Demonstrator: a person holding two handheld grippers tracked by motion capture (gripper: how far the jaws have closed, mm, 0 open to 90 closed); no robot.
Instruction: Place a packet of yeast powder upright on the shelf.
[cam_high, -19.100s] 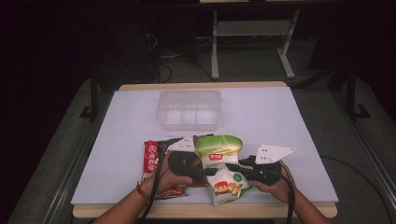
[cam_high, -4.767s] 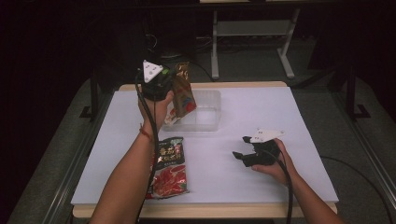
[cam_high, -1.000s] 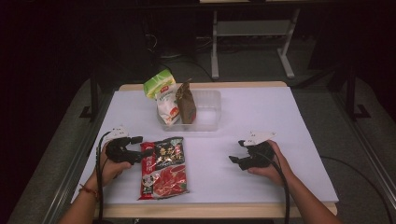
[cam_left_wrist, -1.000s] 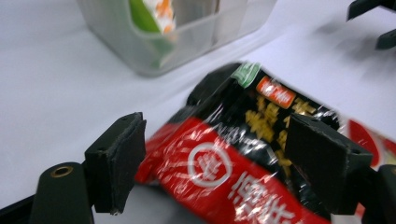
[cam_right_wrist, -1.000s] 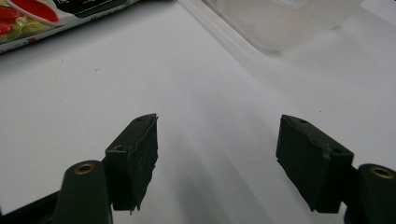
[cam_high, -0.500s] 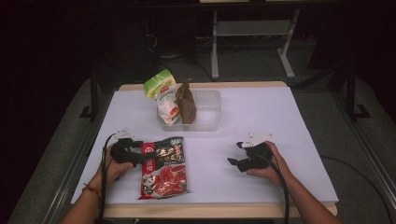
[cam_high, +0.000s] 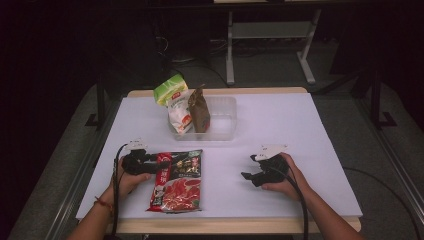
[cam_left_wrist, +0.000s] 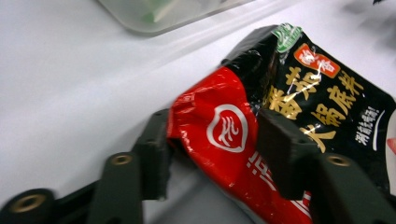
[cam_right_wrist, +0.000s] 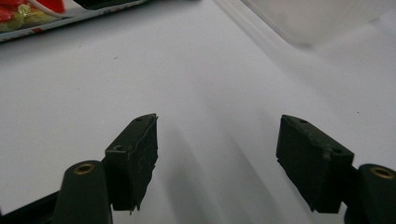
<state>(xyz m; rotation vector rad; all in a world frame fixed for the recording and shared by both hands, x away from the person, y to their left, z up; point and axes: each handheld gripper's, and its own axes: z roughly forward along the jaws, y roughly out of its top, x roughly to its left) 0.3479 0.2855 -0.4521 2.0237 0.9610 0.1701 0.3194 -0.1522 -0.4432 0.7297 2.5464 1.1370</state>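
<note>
Right now the left gripper (cam_left_wrist: 212, 154) has its jaws set on either side of the upper left corner of the red-and-black hotpot base packet (cam_left_wrist: 299, 121); they have just been closing, and in the left gripper view the foil is buckled and lifted between the two pads, so they are clamped on that corner. Seen from the high view, the left gripper (cam_high: 150, 162) lies at about nine o'clock of the packet (cam_high: 177, 182), which rests flat on the white counter (cam_high: 300, 130) with its red half toward the person. The left hand (cam_high: 125, 177) holds the gripper from behind, a cable looping back along the forearm.

Over at three o'clock of the packet, well apart from it, the right gripper (cam_high: 252, 176) sits low over bare counter in the right hand (cam_high: 282, 175). Its jaws stand apart with nothing between them, as the right gripper view (cam_right_wrist: 217, 158) makes plain.

Toward twelve o'clock of the packet stands a clear plastic bin (cam_high: 222, 120). A brown pouch (cam_high: 200, 111) and a white snack bag (cam_high: 180, 115) stand upright in its left end, and a green-topped bag (cam_high: 169, 87) leans against the bin's far left corner.
</note>
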